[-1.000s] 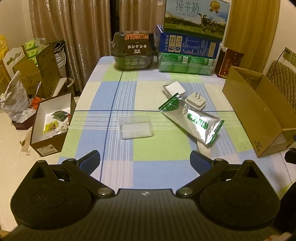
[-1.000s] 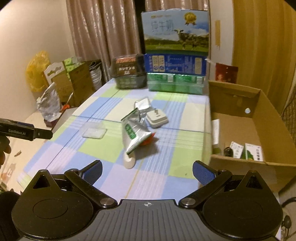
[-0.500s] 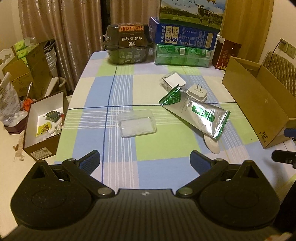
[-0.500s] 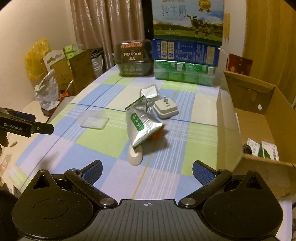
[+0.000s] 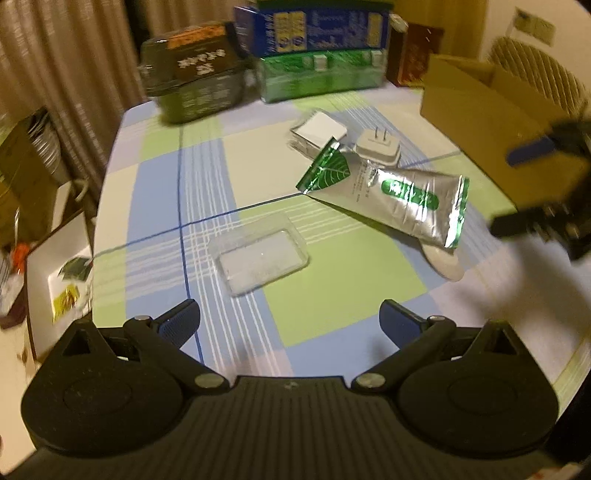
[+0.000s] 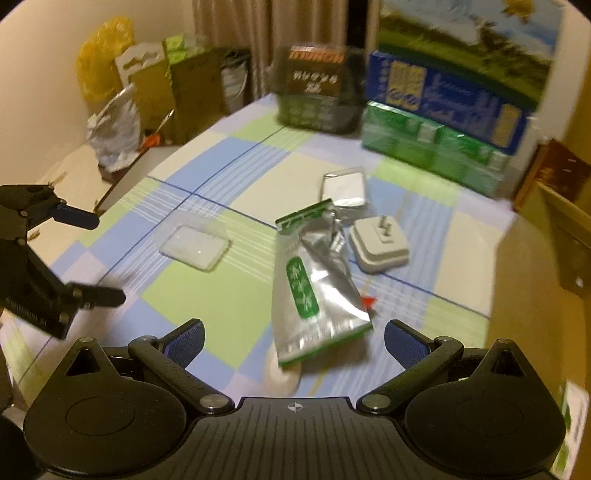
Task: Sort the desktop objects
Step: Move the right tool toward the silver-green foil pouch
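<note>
Right now both claws hang over the near edge of the checked tabletop [image 5: 332, 295], each spread wide with nothing between its fingers. The left gripper [image 5: 290, 319] points toward a clear plastic tray [image 5: 258, 254] lying flat a little in from the near edge, toward the left side. The right gripper [image 6: 293, 338] sits just above the bottom end of a silver and green foil pouch [image 6: 314, 288], which lies slantwise near the middle of the tabletop, partly covering a pale oval object [image 6: 280, 378] at its near end. Just beyond the pouch a white plug adapter [image 6: 380, 243] rests prongs up, touching or almost touching the pouch's crumpled top, and behind that is a small silver-edged white packet [image 6: 345, 188]. An open cardboard box [image 5: 480, 107] stands along the right edge. At the far edge a dark food container [image 5: 195, 81] sits beside a green shrink-wrapped pack [image 5: 321, 74] with a blue carton [image 5: 314, 29] stacked on top. Both views are blurred.
</note>
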`<state>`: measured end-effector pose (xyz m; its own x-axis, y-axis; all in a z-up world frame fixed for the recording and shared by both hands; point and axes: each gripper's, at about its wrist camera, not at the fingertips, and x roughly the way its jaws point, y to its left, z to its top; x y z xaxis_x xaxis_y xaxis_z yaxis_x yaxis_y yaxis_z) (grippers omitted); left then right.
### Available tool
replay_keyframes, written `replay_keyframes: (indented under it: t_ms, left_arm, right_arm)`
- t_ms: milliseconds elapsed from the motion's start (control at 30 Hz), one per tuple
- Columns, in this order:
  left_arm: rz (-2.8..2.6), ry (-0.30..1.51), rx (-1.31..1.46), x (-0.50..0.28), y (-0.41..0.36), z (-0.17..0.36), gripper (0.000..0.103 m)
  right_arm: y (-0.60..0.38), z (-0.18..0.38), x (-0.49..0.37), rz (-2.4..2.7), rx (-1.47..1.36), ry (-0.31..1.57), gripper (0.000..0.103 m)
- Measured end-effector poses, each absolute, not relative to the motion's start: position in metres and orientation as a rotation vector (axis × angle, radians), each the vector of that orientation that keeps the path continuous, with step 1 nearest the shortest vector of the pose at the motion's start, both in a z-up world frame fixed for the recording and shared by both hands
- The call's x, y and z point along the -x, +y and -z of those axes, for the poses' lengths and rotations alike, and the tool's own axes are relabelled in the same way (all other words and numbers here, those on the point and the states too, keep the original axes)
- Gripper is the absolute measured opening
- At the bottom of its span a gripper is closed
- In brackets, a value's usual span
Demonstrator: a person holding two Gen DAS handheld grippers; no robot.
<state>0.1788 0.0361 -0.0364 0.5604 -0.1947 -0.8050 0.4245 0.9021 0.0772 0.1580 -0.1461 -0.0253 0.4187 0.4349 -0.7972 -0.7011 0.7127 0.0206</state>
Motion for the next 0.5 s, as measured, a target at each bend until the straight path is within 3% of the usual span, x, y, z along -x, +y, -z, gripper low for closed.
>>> replay_keyframes:
  t_ms: [500]
  left_arm:
    - [0.561,0.976,-0.457,-0.253,0.035,0.076,0.101]
  right_arm:
    - [-0.085,0.08,-0.246,-0.749,0.531,1.091,0.101]
